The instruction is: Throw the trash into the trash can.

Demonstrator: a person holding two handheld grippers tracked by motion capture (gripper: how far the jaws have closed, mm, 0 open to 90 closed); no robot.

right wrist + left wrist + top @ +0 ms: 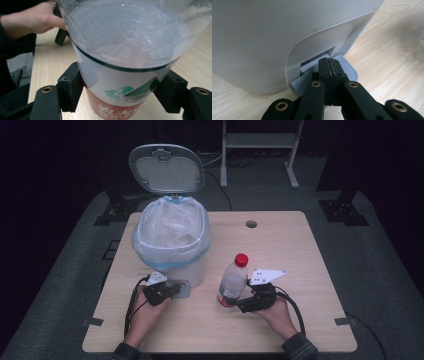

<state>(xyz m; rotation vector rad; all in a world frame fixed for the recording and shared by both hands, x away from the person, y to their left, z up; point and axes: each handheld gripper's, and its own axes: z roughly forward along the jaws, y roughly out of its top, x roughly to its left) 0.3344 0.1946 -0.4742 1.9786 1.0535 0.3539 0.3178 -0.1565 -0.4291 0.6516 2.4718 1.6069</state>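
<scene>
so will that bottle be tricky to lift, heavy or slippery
Probably light: the bottle looks empty through its clear wall. Its thin plastic may dent under the right gripper, whose jaws clamp the labelled part. Smooth and round, it could slip; tall and narrow, it may tip when set down.

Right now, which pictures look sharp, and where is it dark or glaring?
High view: table lit, surroundings nearly black, slightly soft. Left gripper view: closed claw and pedal sharp, bin smooth. Right gripper view: bottle very close, with glare.

Pedal bin left, bottle right, both on the table

The pedal bin [172, 245] stands on the table [295, 250] with its lid [166, 168] raised behind it and its pedal [348, 70] in front; the bottle [233, 281] stands upright to its right, near.
</scene>
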